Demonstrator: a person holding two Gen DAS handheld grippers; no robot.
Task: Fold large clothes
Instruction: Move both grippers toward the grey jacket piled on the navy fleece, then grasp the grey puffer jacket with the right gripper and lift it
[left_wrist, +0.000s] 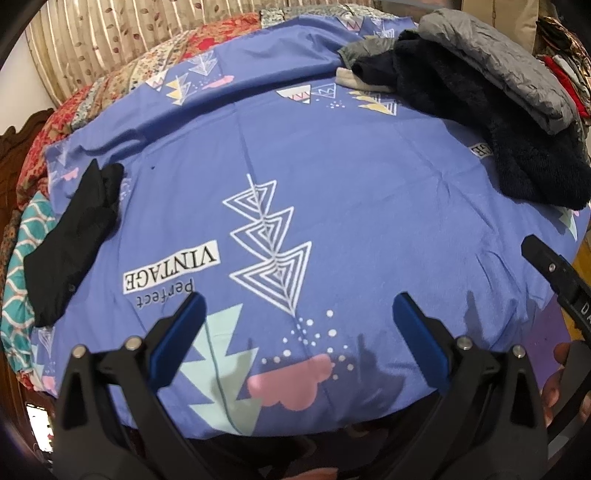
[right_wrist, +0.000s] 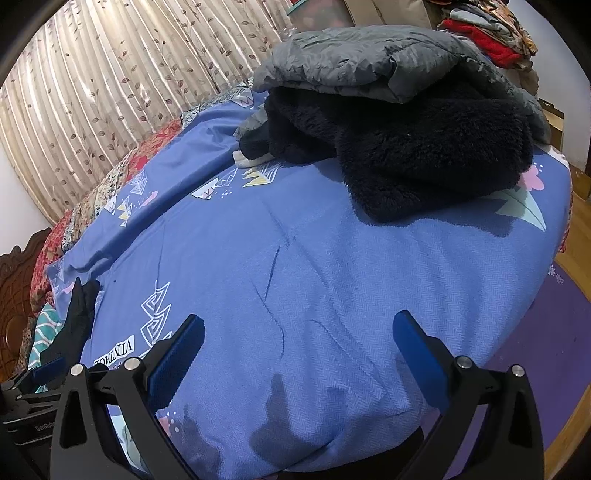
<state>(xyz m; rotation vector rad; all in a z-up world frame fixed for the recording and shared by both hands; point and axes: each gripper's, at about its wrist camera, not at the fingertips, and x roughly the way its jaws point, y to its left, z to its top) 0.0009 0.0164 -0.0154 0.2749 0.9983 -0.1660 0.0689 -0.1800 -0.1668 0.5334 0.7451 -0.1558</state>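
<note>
Blue bed sheet (right_wrist: 314, 295) covers the bed, and the clothes pile (right_wrist: 399, 122) sits at its far right corner. Both claws hang spread wide, holding nothing. The right claw (right_wrist: 299, 347) is nearer the pile than the left claw (left_wrist: 299, 325). The fuzzy black coat (right_wrist: 424, 162) stretches toward it.

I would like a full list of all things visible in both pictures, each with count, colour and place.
bedsheet: one, blue with printed triangles, covering the bed
fleece garment: one, black, far right of the bed
puffer jacket: one, grey, on top of the fleece garment
small garment: one, black, left edge of the bed
curtain: one, beige with leaves, behind the bed
rug: one, purple, on the floor
left claw: open, above the bedsheet
right claw: open, above the bedsheet
</note>
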